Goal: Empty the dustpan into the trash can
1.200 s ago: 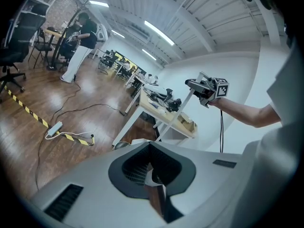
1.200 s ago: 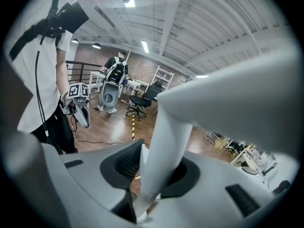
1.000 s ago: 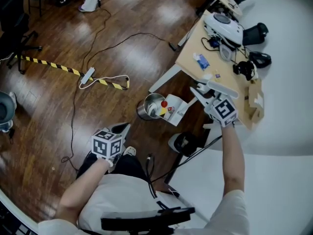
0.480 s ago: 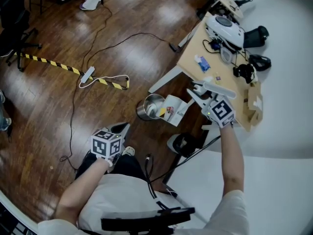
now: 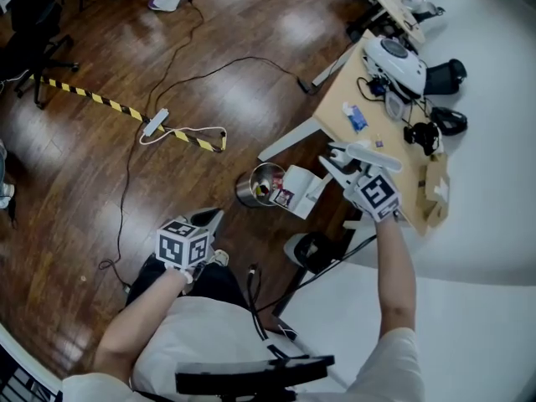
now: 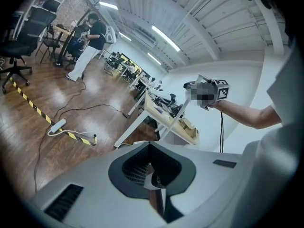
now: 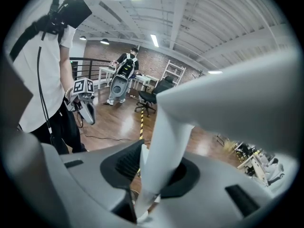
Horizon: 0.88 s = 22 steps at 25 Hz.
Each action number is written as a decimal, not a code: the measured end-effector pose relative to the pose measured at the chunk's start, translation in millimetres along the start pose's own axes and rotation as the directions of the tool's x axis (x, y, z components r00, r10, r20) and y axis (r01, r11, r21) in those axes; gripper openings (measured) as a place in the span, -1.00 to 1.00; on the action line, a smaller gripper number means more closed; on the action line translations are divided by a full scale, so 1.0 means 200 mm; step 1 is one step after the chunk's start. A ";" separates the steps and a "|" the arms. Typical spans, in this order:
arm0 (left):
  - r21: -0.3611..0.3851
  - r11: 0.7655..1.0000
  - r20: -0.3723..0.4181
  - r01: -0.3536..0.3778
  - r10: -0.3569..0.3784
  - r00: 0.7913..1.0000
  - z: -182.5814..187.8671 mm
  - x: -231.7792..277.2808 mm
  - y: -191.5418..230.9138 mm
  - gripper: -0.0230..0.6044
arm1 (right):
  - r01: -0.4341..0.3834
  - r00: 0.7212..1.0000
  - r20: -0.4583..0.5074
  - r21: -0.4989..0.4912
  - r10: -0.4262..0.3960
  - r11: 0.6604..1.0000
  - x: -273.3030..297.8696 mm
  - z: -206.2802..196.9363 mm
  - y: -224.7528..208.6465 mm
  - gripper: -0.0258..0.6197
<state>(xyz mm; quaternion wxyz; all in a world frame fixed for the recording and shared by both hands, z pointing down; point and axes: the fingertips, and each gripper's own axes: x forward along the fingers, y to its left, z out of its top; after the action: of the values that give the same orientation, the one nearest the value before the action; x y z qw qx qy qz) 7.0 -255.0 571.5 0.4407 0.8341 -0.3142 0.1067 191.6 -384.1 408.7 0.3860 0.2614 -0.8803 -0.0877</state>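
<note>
I count two hand-held grippers, one dustpan and one trash can. The right hand-held gripper [image 5: 337,164] is clamped on the white long-handled dustpan [image 5: 295,193]. In the right gripper view its jaws pinch the white handle [image 7: 164,141], which fills the gap between them. The left hand-held gripper [image 5: 207,219] hangs low by my knee over the dark wooden floor [image 5: 100,182]. Its jaws are drawn together to a thin slit with nothing between them, and it is well apart from the dustpan.

The dustpan is held in the air just off the corner of the light wooden surface [image 5: 335,111], not resting on it. Its long axis follows the handle, which slopes from the right gripper down and to the left in the head view. The pan end is the low end, and its open mouth points left at the round shiny metal trash can [image 5: 244,189]. The pan's lip sits at the can's right rim. I see a few small coloured bits right where lip and rim meet, but I cannot tell whether they lie in the pan or in the can. The can stands upright on the floor, between the surface and my left gripper.

Beyond it on the floor I count one white power strip [image 5: 156,122] beside one run of yellow-and-black tape [image 5: 92,96].
</note>
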 end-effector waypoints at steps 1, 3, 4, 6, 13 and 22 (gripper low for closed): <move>-0.002 1.000 0.003 -0.001 0.001 1.000 0.00 -0.01 0.01 -0.96 | -0.004 1.000 -0.002 -0.002 0.004 1.000 0.01 0.00 0.00 -0.57; -0.004 1.000 0.005 -0.001 0.001 1.000 0.00 -0.01 0.02 -0.96 | -0.012 1.000 -0.005 -0.008 0.012 1.000 0.03 0.01 0.02 -0.57; -0.005 1.000 0.005 -0.001 0.001 1.000 0.00 -0.01 0.02 -0.96 | -0.016 1.000 -0.008 -0.012 0.016 1.000 0.04 0.01 0.02 -0.57; -0.008 1.000 0.005 -0.001 0.001 1.000 0.00 -0.02 0.03 -0.96 | -0.023 1.000 -0.011 -0.018 0.023 1.000 0.06 0.03 0.03 -0.57; -0.021 1.000 0.005 -0.003 0.003 1.000 0.01 -0.03 0.05 -0.96 | -0.026 1.000 -0.017 -0.013 0.026 1.000 0.07 0.03 0.02 -0.57; -0.015 1.000 -0.003 0.000 0.000 1.000 0.02 -0.02 0.05 -0.96 | -0.016 1.000 -0.016 -0.002 0.016 1.000 0.05 0.02 0.01 -0.57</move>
<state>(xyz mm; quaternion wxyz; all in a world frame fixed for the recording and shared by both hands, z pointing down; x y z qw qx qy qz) -2.7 -260.4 573.6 0.4473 0.8305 -0.3146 0.1055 182.3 -388.5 413.1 0.3938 0.2547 -0.8793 -0.0833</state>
